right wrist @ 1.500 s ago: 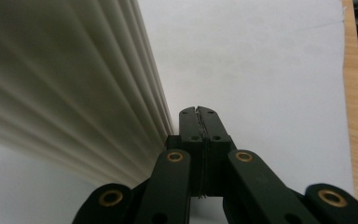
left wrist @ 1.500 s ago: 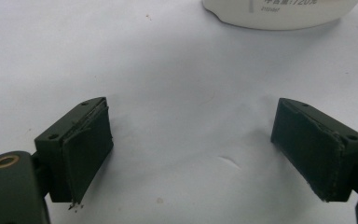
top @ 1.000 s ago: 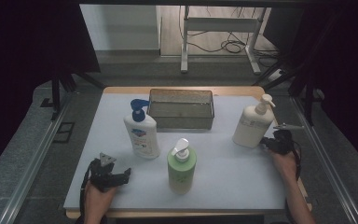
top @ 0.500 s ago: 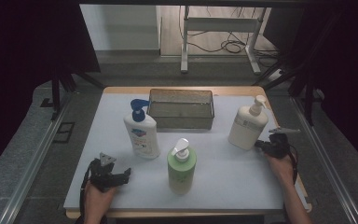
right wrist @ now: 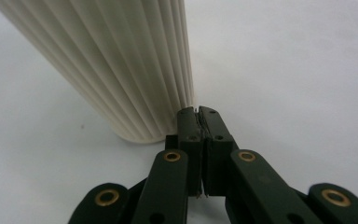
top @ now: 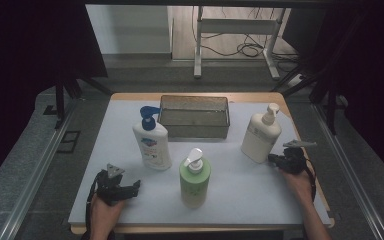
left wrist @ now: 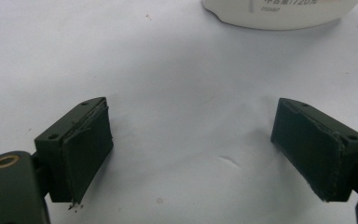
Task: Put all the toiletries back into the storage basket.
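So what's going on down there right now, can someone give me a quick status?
Right tool shut, empty, tips at the cream bottle's base. Left tool open, empty, resting near the blue-pump bottle. Green bottle mid-table, nothing blocking.

Table [top: 260, 200]: pale grey-white top, wooden edge showing along the far side and near corners. It stands in a dim room; the light falls mostly on the tabletop, and the sides drop off into darkness. Dark curtains [top: 30, 60] hang at left and right. Grey floor [top: 25, 170] around the table, with metal rails [top: 40, 160] running along both sides. Beyond the far edge, a pale wall panel [top: 130, 30] and a lighter wood-toned floor strip. A white metal frame [top: 235, 30] stands there, black cables [top: 240, 49] tangled on the floor beneath it.
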`<state>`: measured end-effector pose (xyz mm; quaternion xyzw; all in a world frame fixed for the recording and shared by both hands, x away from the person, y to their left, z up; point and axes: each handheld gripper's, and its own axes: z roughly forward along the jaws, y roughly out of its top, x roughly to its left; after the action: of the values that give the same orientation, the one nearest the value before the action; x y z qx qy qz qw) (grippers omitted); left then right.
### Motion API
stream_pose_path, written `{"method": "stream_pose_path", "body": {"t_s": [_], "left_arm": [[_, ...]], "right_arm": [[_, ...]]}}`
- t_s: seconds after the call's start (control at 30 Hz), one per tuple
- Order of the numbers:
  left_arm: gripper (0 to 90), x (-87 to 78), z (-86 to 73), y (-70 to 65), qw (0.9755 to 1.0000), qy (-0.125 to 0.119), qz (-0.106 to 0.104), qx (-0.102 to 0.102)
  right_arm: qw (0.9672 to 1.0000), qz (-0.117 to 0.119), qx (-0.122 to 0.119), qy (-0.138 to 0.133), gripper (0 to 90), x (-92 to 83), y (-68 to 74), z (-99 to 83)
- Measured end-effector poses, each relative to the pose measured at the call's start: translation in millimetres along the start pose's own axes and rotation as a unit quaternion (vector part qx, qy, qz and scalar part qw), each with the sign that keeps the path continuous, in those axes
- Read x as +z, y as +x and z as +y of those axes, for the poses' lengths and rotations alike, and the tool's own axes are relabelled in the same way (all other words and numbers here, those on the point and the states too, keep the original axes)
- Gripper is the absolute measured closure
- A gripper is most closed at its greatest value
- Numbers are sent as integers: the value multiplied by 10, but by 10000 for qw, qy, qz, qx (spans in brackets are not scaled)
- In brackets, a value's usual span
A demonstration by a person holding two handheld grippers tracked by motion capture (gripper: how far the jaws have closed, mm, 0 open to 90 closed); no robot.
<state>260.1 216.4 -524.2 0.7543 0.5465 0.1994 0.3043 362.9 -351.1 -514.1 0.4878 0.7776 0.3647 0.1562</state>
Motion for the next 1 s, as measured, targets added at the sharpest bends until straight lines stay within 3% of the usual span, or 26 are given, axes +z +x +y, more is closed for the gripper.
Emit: {"method": "stream_pose_path", "body": {"t_s": [0.23,0.6,1.0], "left_arm": [[116,0,1,0,10000,5,-3,-5],[116,0,0,-1,10000,-1,-3,-3],[116,0,0,-1,10000,-1,0,-4]], "right_arm": [[9999,45,-147,40,878,12,136,-6],[9996,35,-267,71,835,-50,172,-20],[9990,151,-400,-91,598,-326,314,16]]}}
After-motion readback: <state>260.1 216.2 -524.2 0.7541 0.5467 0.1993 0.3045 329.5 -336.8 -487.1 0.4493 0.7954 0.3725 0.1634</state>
